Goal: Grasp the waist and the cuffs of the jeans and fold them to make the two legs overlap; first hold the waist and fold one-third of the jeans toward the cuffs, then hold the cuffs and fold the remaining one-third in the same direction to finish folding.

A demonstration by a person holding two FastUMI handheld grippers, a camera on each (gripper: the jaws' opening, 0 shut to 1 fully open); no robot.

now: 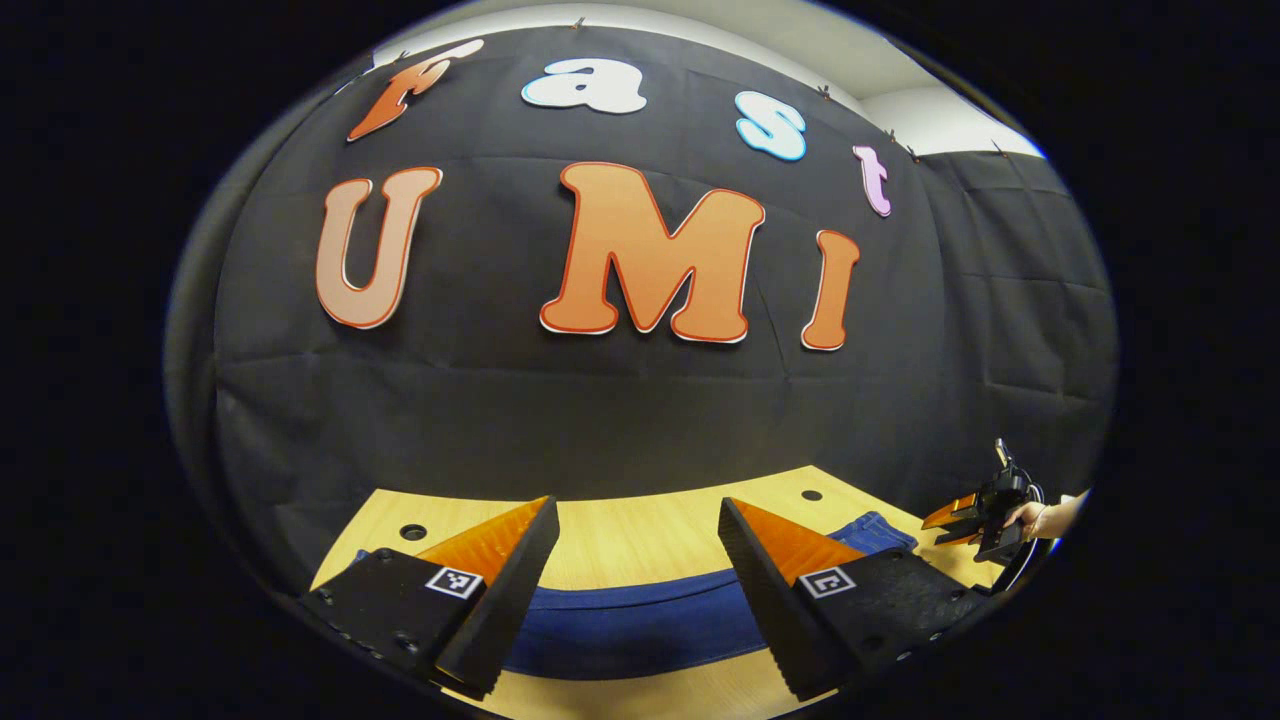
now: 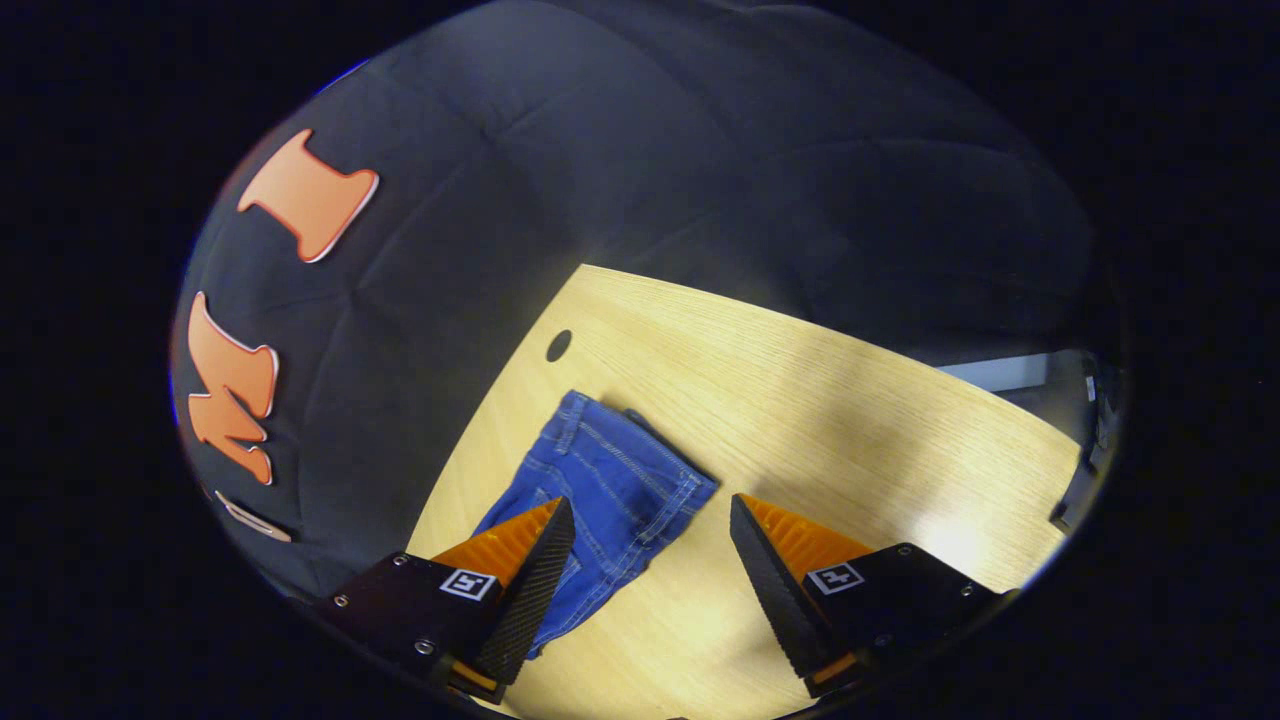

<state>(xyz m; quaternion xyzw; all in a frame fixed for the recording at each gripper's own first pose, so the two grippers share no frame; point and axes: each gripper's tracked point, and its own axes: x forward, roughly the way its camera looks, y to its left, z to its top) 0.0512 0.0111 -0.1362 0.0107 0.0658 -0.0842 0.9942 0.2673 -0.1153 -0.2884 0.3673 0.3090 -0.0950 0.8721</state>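
Note:
Blue jeans (image 1: 640, 620) lie flat across the wooden table (image 1: 630, 535) in the left gripper view, running from left to right under my left gripper (image 1: 637, 505). It is open and hovers above the cloth, holding nothing. Farther right, a hand holds my right gripper (image 1: 937, 522) near the jeans' far end (image 1: 880, 530). In the right gripper view, that end of the jeans (image 2: 610, 480), with stitched seams and a band, lies just ahead of my right gripper (image 2: 650, 500). The right gripper is open and above the cloth, its left finger (image 2: 530, 570) over the denim.
The table (image 2: 800, 400) has round holes (image 2: 558, 345) (image 1: 413, 531) near its back edge, which meets the black cloth wall. Bare wood extends to the right of the jeans in the right gripper view. A pale ledge (image 2: 1000, 372) shows beyond the table's far edge.

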